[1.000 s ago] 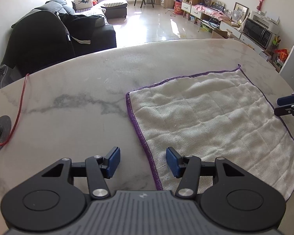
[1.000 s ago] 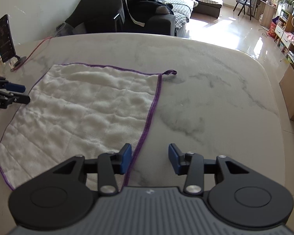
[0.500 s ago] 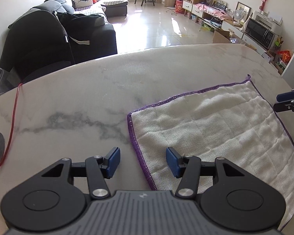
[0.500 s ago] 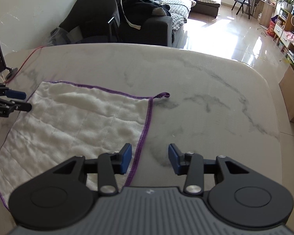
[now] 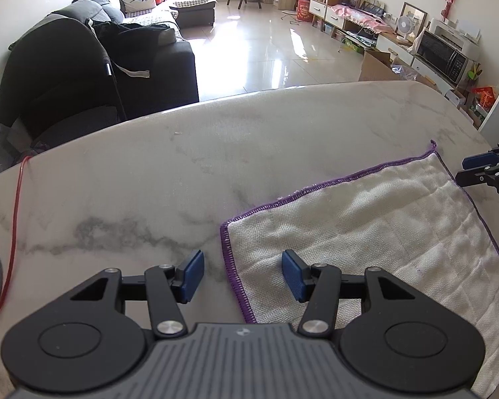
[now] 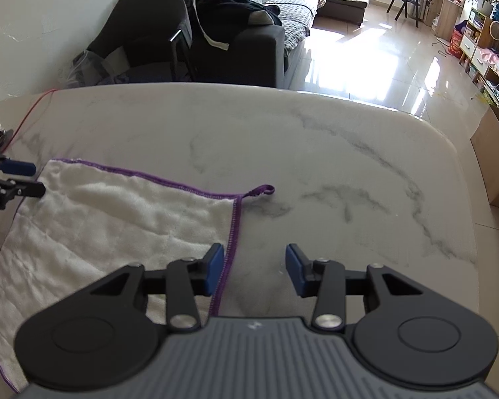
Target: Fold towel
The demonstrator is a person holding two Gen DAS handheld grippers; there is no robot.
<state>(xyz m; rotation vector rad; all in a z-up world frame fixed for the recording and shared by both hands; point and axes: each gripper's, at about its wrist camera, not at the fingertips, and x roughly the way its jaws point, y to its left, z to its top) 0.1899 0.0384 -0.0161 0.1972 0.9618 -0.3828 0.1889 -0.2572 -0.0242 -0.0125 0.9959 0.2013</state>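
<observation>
Marble bench [image 5: 189,179], pale with grey veining, fills both wrist views; on it the towel [image 5: 366,232] lies flat and open in a single layer, white with a purple stitched hem, its hanging loop [image 6: 262,191] at the far right corner; no fold is made yet, by my reading. I judge the step in hand to be the approach to the towel's two side edges ahead of a first grasp; to do it well I would bring each gripper down square over its hem, pinch both sides level with one another, take cloth and hem together and not the hem thread alone, then lift both evenly so the sheet does not skew. Left gripper [image 5: 243,276]: jaws apart, nothing between the pads, raised above the cloth as far as I can tell; the towel's left hem [image 5: 231,266] passes between them, one pad over bare marble, the other over cloth. Right gripper [image 6: 254,271]: jaws apart and empty; the right hem [image 6: 231,249] runs just beside its left pad, the other pad over bare bench. A red cable [image 5: 15,219] lies at the bench's far left, well apart from the towel.
</observation>
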